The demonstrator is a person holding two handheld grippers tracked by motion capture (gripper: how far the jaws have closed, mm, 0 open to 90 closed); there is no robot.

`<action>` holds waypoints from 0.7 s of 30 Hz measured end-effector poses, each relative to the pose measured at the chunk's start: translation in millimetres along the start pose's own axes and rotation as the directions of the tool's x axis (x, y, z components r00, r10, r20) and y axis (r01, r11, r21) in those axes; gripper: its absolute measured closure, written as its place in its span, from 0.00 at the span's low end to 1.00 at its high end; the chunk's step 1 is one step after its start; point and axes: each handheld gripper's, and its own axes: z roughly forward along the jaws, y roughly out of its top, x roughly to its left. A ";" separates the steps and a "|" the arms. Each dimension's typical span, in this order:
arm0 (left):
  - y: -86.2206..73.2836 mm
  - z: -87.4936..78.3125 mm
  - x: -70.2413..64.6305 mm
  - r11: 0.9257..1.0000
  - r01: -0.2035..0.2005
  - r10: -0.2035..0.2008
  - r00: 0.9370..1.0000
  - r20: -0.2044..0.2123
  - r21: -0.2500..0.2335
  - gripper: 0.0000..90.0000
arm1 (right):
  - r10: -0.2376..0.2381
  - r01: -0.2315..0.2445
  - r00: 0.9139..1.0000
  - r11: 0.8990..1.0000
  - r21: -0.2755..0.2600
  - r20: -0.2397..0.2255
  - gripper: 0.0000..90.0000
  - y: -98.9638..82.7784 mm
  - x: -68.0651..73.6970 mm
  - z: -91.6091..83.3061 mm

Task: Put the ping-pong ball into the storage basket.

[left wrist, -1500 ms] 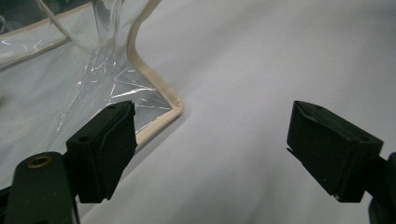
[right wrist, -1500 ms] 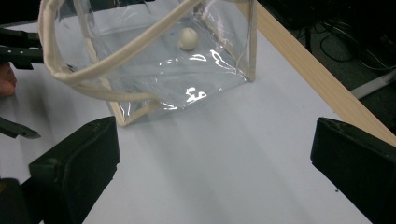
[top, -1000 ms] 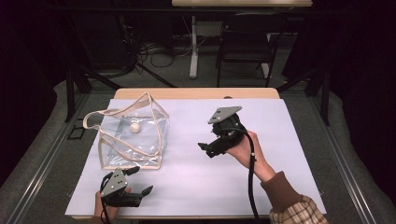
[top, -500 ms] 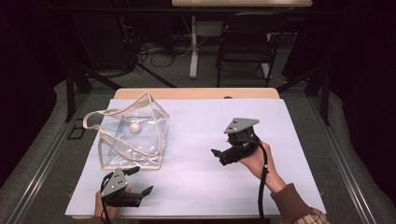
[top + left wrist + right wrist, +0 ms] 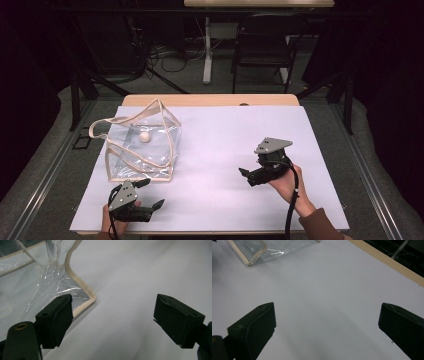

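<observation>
A clear plastic bag (image 5: 142,147) with beige trim and handles lies on the left of the white table sheet (image 5: 220,145); a small pale ball (image 5: 144,136) sits inside it. My left gripper (image 5: 150,194) rests near the front edge just below the bag's near corner, open with nothing between its jaws. In the left gripper view the bag's beige-edged corner (image 5: 86,301) lies just ahead of the left jaw. My right gripper (image 5: 245,174) is held low over the sheet at the right, open and empty. The bag's edge (image 5: 257,255) lies far ahead in the right gripper view.
The wooden table edge (image 5: 210,100) runs along the back of the sheet. A dark chair (image 5: 262,45) and a table leg with cables (image 5: 206,50) stand on the floor beyond. White sheet stretches between the bag and the right gripper.
The right gripper has drawn back from the middle of the table toward the front right and come lower. The left gripper and the bag have stayed put.
</observation>
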 end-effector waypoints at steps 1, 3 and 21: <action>0.0 0.0 -0.1 1.000 -0.001 0.001 1.000 0.000 0.001 0.18 | 0.002 -0.002 1.000 1.000 0.003 0.006 0.01 -2.9 -0.5 -0.8; 0.0 -0.3 0.1 1.000 0.000 0.000 1.000 -0.001 0.001 0.18 | 0.010 -0.010 1.000 1.000 0.004 0.007 0.01 -8.6 -1.4 -2.0; 0.0 0.7 -0.1 1.000 -0.004 0.004 1.000 0.001 0.004 0.18 | 0.058 -0.059 0.997 0.998 0.014 0.043 0.01 -57.3 -2.0 -15.5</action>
